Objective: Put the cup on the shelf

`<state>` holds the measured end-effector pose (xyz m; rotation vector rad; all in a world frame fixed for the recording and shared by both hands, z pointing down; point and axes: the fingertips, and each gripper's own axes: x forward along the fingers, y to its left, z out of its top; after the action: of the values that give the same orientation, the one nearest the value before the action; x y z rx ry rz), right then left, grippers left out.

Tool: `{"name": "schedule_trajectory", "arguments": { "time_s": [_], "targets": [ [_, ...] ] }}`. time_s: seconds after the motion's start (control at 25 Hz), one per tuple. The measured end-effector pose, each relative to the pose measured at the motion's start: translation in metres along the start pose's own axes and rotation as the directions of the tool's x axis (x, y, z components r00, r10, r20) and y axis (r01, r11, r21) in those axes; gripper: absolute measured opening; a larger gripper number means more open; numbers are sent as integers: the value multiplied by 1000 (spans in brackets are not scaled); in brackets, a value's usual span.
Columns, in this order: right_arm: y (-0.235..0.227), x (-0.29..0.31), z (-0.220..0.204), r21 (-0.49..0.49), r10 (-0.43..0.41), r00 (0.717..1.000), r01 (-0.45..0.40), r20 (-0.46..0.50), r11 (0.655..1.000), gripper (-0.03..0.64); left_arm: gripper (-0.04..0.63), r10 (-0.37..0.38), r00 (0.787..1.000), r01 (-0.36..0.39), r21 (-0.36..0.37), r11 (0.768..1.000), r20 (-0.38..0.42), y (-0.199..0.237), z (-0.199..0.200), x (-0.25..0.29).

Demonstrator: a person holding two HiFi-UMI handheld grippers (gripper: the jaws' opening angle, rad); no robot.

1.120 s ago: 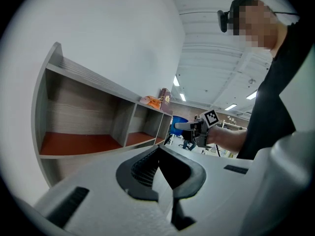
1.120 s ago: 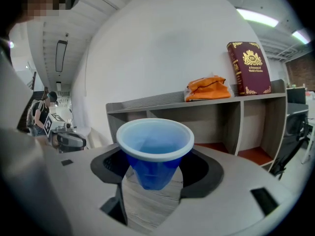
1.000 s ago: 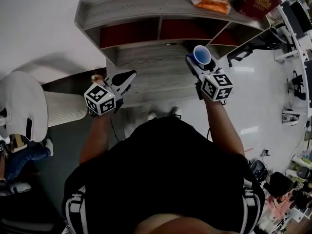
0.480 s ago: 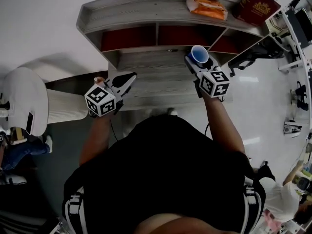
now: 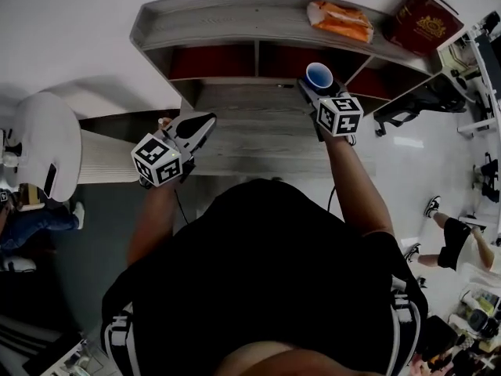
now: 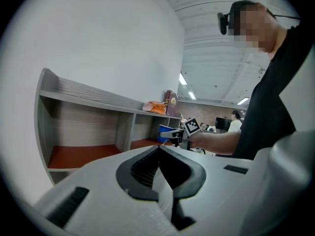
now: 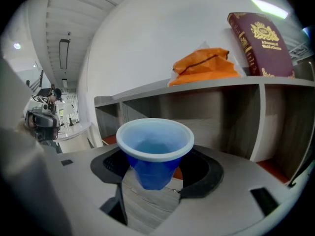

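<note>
**Holding the cup [image 5: 319, 76] up to the shelf [image 5: 227, 18], not yet set down.**

Gripping it upright, mouth up, in the right gripper [image 5: 318, 92], jaws spread wide and pressed on the blue sides below the pale rim. Poised over the grey wooden ledge [image 5: 250, 128], just in front of the red-floored compartments [image 5: 211, 61], near the divider between the middle and right ones. Higher up, on the shelf's top, showing an orange bag [image 5: 339, 19] beside a maroon book [image 5: 423, 20], both apart from the cup. Off to the left, by the ledge's left end, carrying the left gripper [image 5: 203, 122] with jaws closed tip to tip and nothing between them.
</note>
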<state>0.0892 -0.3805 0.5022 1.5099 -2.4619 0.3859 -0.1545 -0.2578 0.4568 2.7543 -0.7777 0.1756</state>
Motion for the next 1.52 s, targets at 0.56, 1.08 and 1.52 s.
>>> {"name": "schedule_trajectory", "arguments": {
  "time_s": [0.56,1.08,1.52],
  "targets": [
    [-30,87,-12,-77,14,998,-19,-65,997,295,17,120,993,-120,-28,992,-8,12,-2,3],
    [-54,133,-32,-109,28,991,-43,-133,993,295,17,197,980,-197,-50,979,-10,26,-3,15],
    [-49,142,-35,-113,60,986,-78,-153,990,299,17,195,981,-196,-55,979,-21,27,-5,24]
  ]
}}
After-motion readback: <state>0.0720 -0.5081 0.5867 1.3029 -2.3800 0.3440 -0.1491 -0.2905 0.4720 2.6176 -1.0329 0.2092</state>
